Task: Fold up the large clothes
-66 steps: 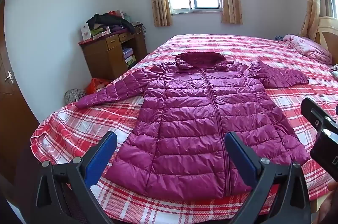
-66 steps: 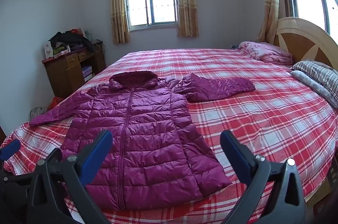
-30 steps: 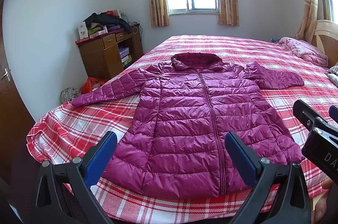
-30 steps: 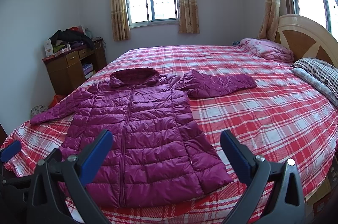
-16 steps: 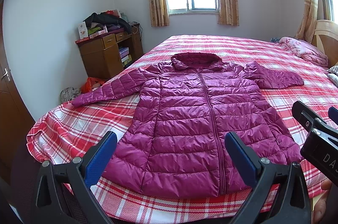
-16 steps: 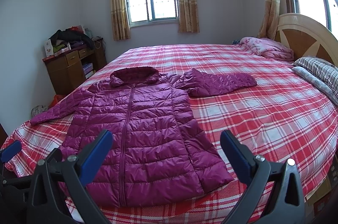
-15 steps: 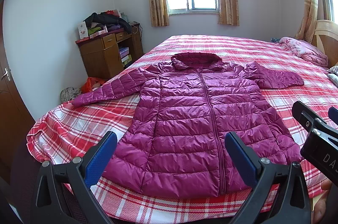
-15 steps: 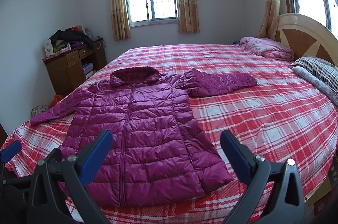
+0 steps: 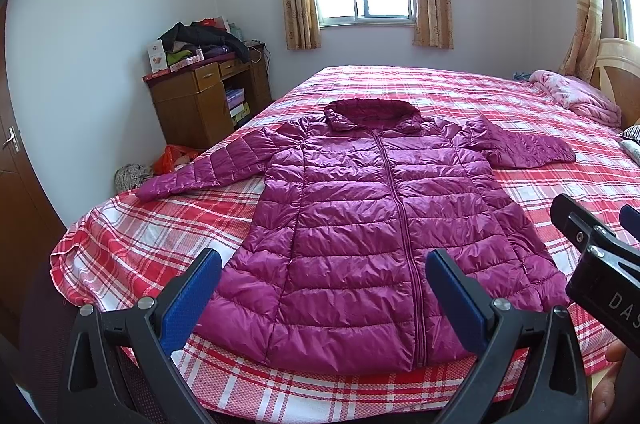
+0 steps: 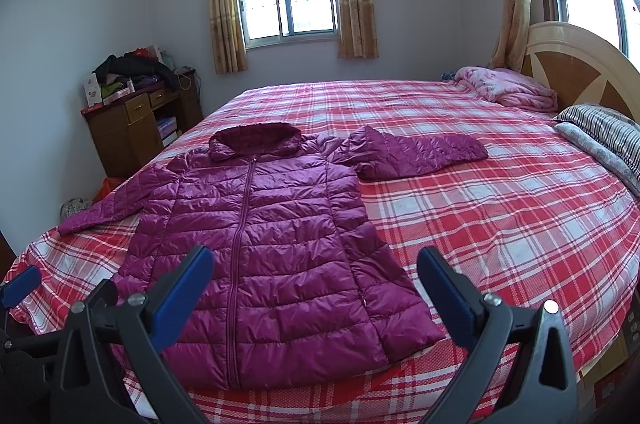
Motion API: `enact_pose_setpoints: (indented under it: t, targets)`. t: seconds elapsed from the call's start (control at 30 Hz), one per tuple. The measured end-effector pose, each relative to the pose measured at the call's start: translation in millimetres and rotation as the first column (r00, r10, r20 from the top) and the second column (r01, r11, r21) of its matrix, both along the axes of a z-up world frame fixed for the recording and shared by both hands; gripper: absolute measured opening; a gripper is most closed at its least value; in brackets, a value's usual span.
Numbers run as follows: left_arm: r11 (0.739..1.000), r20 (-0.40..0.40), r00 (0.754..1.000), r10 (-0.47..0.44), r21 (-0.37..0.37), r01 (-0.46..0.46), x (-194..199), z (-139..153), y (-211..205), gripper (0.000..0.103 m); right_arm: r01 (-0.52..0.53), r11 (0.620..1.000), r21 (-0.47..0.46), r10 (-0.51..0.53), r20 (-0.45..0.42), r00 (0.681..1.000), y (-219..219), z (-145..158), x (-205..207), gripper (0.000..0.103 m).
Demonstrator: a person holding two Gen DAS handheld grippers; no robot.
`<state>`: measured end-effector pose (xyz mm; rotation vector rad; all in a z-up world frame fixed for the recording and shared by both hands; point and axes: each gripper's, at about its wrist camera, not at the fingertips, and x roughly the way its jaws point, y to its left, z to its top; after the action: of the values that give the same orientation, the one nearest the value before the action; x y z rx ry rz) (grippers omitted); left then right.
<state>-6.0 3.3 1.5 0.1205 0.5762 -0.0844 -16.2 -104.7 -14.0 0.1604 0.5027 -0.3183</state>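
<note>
A long magenta quilted jacket (image 9: pixel 372 220) (image 10: pixel 260 236) lies flat and zipped on the red plaid bed (image 9: pixel 400 80) (image 10: pixel 500 216), hood toward the window, hem at the near edge. One sleeve (image 9: pixel 208 172) stretches left, the other (image 10: pixel 416 150) points right. My left gripper (image 9: pixel 322 294) hangs open in the air before the hem, touching nothing. My right gripper (image 10: pixel 316 288) is also open and empty, near the hem's right part. The right gripper's body (image 9: pixel 600 264) shows at the left wrist view's right edge.
A wooden desk (image 9: pixel 200 100) piled with clothes stands left of the bed. Bags (image 9: pixel 172 160) lie on the floor by it. A pink blanket (image 10: pixel 508 88), striped pillows (image 10: pixel 604 132) and the headboard (image 10: pixel 580 64) are at the right. A door (image 9: pixel 12 160) is at far left.
Both views have drifted slightly since 2.2 s ago, with the jacket a bit lower and closer; nothing has moved in the last half second. Both grippers stay open.
</note>
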Motion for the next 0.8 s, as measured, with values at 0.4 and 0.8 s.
enact_pose_setpoints:
  t: [0.4,0.8]
  targets:
    - [1.000,-0.001,1.000,-0.001,0.000,0.001,-0.1,0.0,0.0,0.102,-0.002,1.000,0.007,0.002,-0.014,1.000,2.1,-1.4,0.4,0.103]
    - [1.000,-0.009,1.000,0.000,-0.001,0.000,-2.5,-3.2,-1.7,0.102,0.001,1.000,0.012,-0.001,-0.024,1.000,-2.0,0.3,2.1,0.103]
